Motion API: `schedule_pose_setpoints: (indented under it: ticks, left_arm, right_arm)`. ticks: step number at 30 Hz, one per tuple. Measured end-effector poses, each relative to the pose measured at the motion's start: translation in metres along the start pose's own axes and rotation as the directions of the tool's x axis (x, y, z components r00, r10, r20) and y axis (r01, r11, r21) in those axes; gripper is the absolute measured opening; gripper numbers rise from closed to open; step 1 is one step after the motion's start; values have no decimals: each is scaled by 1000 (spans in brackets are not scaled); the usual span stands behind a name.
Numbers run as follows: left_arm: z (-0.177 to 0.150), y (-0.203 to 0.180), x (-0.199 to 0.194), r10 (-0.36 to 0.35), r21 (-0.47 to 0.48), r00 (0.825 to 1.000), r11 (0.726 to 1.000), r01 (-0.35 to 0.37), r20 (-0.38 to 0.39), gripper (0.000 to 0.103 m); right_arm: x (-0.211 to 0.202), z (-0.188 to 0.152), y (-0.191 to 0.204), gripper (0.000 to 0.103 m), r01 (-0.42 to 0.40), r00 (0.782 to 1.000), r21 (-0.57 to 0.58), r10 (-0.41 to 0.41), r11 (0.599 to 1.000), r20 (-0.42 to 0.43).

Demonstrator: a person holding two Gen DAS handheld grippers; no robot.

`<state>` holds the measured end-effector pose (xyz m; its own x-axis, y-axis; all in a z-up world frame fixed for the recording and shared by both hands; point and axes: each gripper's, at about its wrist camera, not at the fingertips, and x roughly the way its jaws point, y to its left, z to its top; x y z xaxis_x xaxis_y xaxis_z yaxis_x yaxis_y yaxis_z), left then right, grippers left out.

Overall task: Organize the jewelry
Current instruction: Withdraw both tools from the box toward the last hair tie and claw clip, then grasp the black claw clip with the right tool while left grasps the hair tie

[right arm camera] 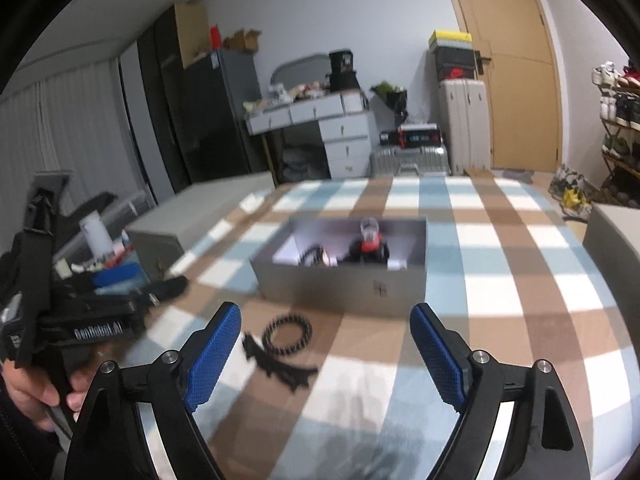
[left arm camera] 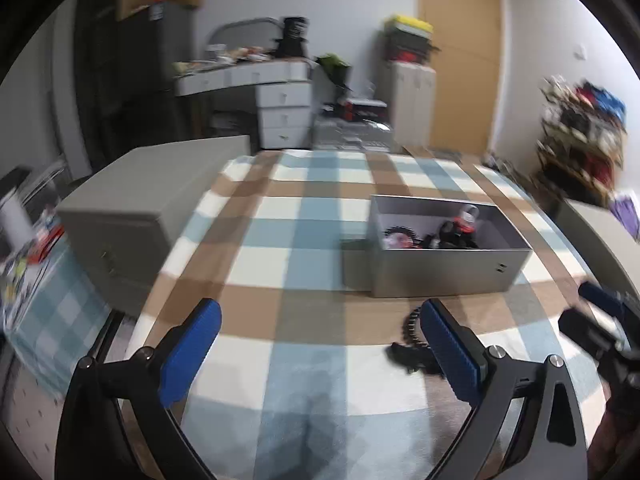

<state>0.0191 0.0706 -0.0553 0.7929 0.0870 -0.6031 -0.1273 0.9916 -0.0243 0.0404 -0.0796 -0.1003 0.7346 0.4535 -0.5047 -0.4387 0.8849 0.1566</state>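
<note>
Both tools hang over the counter, which wears a checked cloth of blue, brown and white. The left tool has its blue-padded fingers spread wide with nothing between them; the right tool is just the same, jaws apart and holding nothing.

On the cloth lies a black beaded bracelet, curled in a ring, with another dark, toothed piece of jewelry just beside it on the near side; the two look to be touching, though blur makes that hard to settle. From the left wrist view these pieces are half hidden behind that tool's right finger.

Just beyond them stands an open grey box, lid off. Inside it sits a jumble of jewelry in black, red and white, too blurred to tell apart.

A closed grey case stands off the counter's left edge. A wooden door, a white set of drawers and a shoe rack line the far wall
</note>
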Motion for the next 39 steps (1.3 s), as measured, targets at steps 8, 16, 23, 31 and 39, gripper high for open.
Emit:
schedule_pose_setpoints:
  ticks: [8,16,23,31,39]
  left_arm:
    - [-28,11,12,-22,-8,995,1000,21,-97,102]
    - [-40,26,14,-44,-45,989,998,38,-138,102]
    - [-44,28,14,-57,-32,987,998,53,-148,102]
    - [-44,32,18,-75,-45,983,997,69,-166,102]
    - [-40,32,16,-70,-35,985,997,65,-160,102]
  right_arm:
    - [34,-21,11,87,-70,988,-30,65,997,-140]
    - [70,-22,45,81,-101,965,-187,51,977,-258]
    - [95,-22,54,60,-95,934,-298,-19,950,-356]
    - [91,-24,73,43,-149,928,-434,-26,888,-371]
    - [79,-28,56,43,-187,917,-333,42,924,-398]
